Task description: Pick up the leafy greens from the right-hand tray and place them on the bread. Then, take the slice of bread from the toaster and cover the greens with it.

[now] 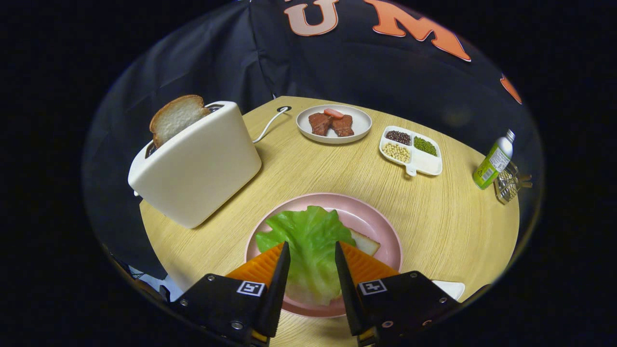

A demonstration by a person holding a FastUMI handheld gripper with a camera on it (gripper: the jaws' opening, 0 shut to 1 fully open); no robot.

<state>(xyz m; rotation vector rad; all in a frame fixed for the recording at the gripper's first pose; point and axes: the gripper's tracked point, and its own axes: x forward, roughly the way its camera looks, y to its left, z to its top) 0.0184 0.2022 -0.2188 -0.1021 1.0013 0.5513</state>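
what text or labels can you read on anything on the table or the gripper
None can be read.
Green bottle: its label carries print, too small and blurred to read.
Gripper: a square black-and-white marker on each finger, a pattern and no words; the fingers stand open on either side of the leafy greens on the pink plate.

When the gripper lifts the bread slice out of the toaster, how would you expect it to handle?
The bread slice looks light and soft, so a hard pinch probably dents it. It stands half out of the toaster, so it likely slides out easily. The gripper is open above the greens.
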